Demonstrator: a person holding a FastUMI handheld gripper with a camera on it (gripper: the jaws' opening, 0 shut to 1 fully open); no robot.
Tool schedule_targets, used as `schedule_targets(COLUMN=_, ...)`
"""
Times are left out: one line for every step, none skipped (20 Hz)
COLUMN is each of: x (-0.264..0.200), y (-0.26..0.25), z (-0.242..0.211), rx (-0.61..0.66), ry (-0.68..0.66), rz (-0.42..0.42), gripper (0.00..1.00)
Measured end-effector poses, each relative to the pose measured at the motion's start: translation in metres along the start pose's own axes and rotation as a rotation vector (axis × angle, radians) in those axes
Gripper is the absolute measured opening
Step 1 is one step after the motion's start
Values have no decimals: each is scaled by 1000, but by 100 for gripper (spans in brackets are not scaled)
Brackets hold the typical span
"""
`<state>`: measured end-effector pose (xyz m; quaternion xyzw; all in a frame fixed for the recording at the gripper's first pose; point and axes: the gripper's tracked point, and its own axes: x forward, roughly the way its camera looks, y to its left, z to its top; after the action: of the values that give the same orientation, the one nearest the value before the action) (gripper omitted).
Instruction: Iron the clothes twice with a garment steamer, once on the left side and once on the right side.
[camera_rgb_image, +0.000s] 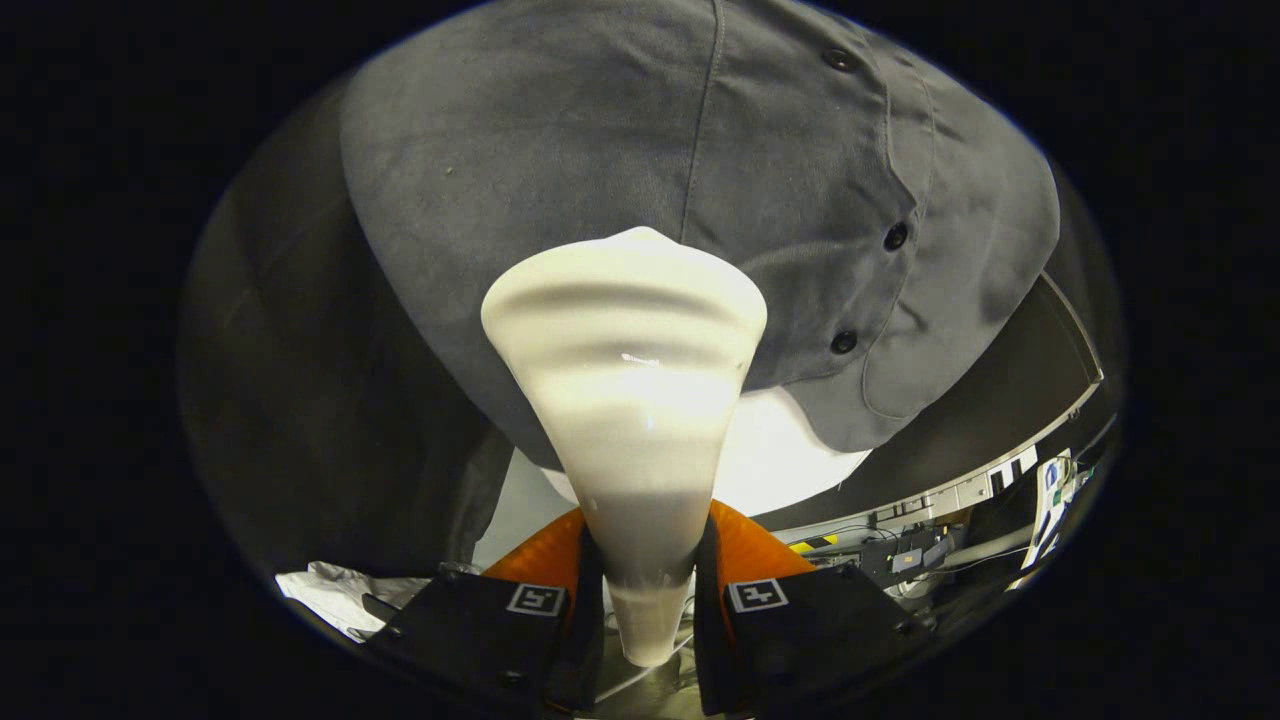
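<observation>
My gripper (645, 590) clamps the steamer (625, 400), its head on the shirt (560, 150) left of the buttons (895, 236); passes done unclear.

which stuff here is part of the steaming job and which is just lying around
Part of the job:
- garment steamer, handle clamped between the claw fingers
- grey shirt hanging just beyond the steamer head

Just lying about:
- crumpled white cloth beside the claw
- boxes and cables on the floor behind
</observation>
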<state>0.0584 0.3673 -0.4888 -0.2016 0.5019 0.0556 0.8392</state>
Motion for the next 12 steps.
schedule_targets(x=-3, y=0, z=-2, rx=-2, ry=0, rz=6, gripper=45)
schedule_targets(x=-5, y=-1, z=-3, rx=-2, ry=-2, rz=9, gripper=45)
schedule_targets(x=-8, y=-3, z=-3, rx=4, ry=-7, rz=9, gripper=45)
schedule_targets(x=-11, y=-4, z=-2, rx=11, ry=-10, rz=12, gripper=45)
schedule_targets(x=-17, y=-4, z=1, rx=18, ry=-21, rz=23, gripper=45)
schedule_targets(x=-22, y=-4, z=7, rx=21, ry=-36, rz=33, gripper=45)
schedule_targets(x=-31, y=-6, z=13, rx=23, ry=-54, rz=41, gripper=45)
schedule_targets(x=-41, y=-9, z=19, rx=29, ry=-74, rz=47, gripper=45)
schedule_targets(x=-50, y=-12, z=28, rx=36, ry=-96, rz=54, gripper=45)
schedule_targets(x=-60, y=-13, z=37, rx=41, ry=-118, rz=61, gripper=45)
schedule_targets(x=-70, y=-15, z=48, rx=49, ry=-142, rz=64, gripper=45)
schedule_targets(x=-81, y=-19, z=58, rx=60, ry=-169, rz=66, gripper=45)
